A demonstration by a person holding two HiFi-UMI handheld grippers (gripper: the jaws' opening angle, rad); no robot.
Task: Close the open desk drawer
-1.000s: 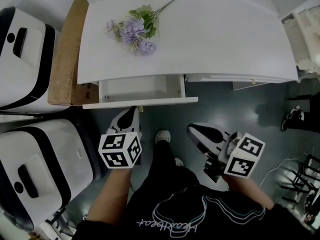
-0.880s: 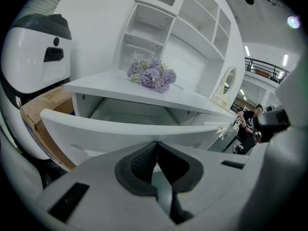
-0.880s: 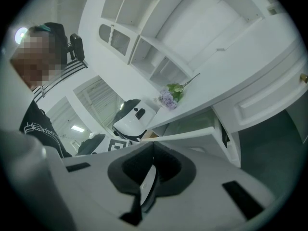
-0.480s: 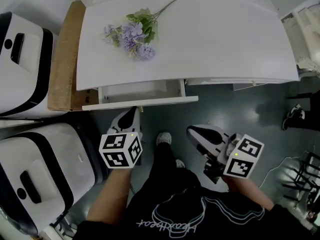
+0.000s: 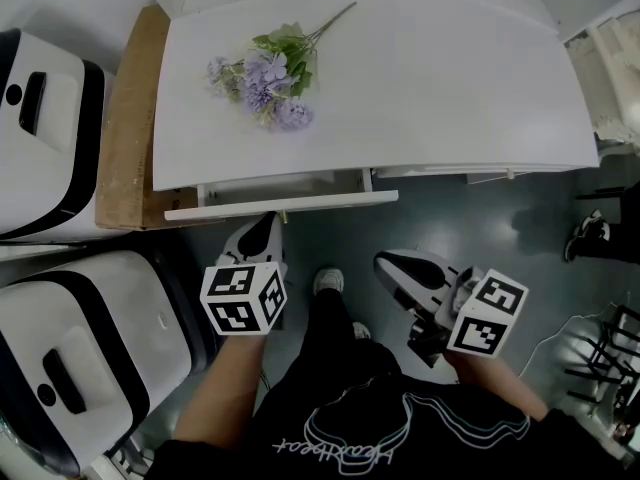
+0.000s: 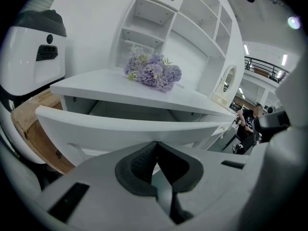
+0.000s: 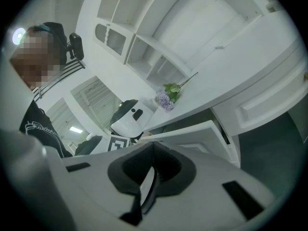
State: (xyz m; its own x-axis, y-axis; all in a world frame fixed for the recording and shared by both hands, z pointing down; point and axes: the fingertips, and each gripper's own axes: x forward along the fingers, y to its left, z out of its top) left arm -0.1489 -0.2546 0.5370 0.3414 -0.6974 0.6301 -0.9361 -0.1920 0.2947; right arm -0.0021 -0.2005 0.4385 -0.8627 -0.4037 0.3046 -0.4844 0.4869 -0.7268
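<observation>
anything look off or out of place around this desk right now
The drawer is the one thing out of line: its front juts out from under the left part of the desk, not flush. The left gripper, jaws shut, sits right at it. The flowers lie loose on top; nothing is spilled.

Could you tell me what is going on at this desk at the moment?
A person with a gripper in each hand is closing the drawer of a white desk. The left gripper, jaws together and holding nothing, is at the drawer front and appears to press on it. The drawer is mostly in but not yet flush. The right gripper hangs back to the side, shut and empty. A bunch of purple flowers lies on the desk top.
</observation>
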